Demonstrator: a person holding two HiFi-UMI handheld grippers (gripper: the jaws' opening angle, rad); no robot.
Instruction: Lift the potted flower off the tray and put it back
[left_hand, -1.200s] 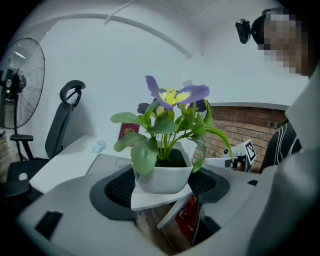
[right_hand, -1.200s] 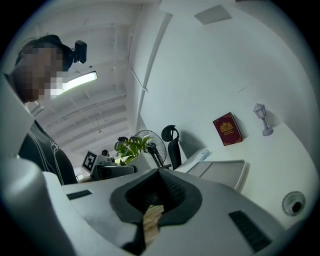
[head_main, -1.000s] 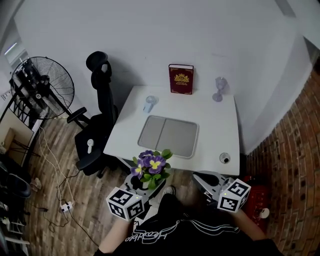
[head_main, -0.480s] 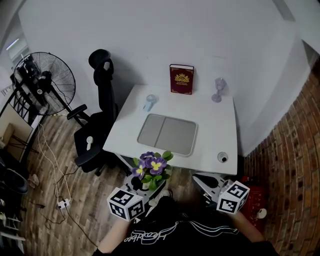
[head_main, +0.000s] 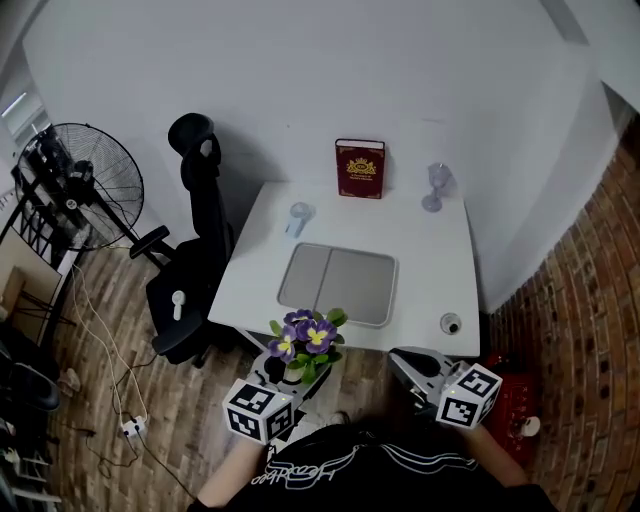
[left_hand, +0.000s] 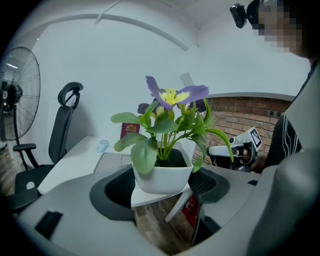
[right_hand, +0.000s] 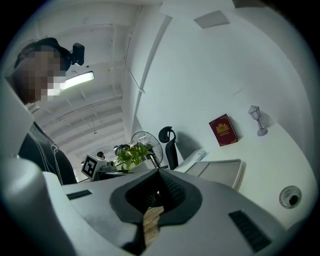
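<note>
The potted flower (head_main: 305, 340) is a white square pot with broad green leaves, purple blooms and one yellow-centred bloom. It sits upright, off the desk (head_main: 440, 260), just in front of the desk's near edge and above the wooden floor (head_main: 120, 400).

Left gripper (head_main: 288, 370): jaws spread wide, with the dark pads pressed on opposite sides of the pot and carrying it.

Right gripper (head_main: 405, 362): jaws drawn together with nothing between them. It is held in front of the near edge toward the right corner, well apart from the pot.

The grey two-panel tray (head_main: 337, 283) lies bare at the middle of the desk, close to the near edge.

Other items:
- a red book (head_main: 359, 170) upright at the far edge
- a small lamp figurine (head_main: 434, 187) near the far right corner
- a pale blue object (head_main: 297, 217) left of centre
- a small round object (head_main: 451, 324) at the near right corner
- an office chair (head_main: 195, 260) along the left edge, with a floor fan (head_main: 75, 185) beyond it
</note>
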